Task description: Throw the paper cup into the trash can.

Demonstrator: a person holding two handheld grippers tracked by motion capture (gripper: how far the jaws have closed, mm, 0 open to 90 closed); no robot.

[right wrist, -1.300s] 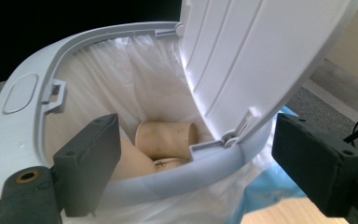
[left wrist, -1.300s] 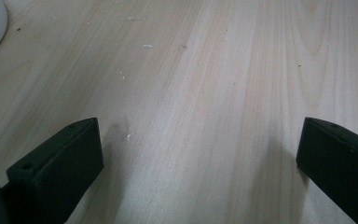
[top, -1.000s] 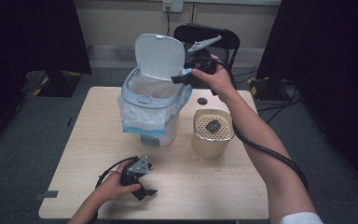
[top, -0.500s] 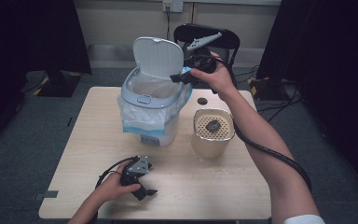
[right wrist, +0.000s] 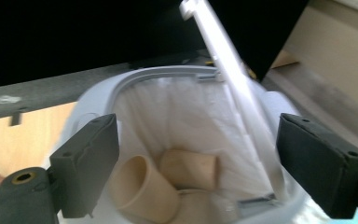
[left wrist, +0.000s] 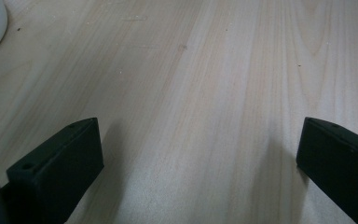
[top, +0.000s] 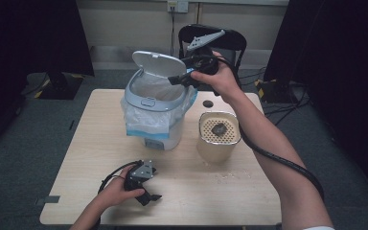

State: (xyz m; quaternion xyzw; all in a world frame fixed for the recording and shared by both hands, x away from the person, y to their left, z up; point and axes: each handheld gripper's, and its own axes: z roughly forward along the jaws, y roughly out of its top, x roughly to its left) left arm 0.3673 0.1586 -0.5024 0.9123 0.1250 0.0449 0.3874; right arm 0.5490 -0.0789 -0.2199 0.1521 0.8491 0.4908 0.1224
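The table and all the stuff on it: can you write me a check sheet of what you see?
Surface: pale wooden table, scattered crumbs.
Job's things: lined bin, lid up; paper cups inside. Beige perforated container, dark lump on top.
Clutter: small dark disc.
Grippers: left gripper open, low over table; right gripper open above bin.
Cables: black cable along right forearm.
Surroundings: black chair, dark curtains.

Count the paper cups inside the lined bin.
2 cups clearly show in the bin: one cup front-left, open end up, another lying behind it. A pale shape below them may be a third.
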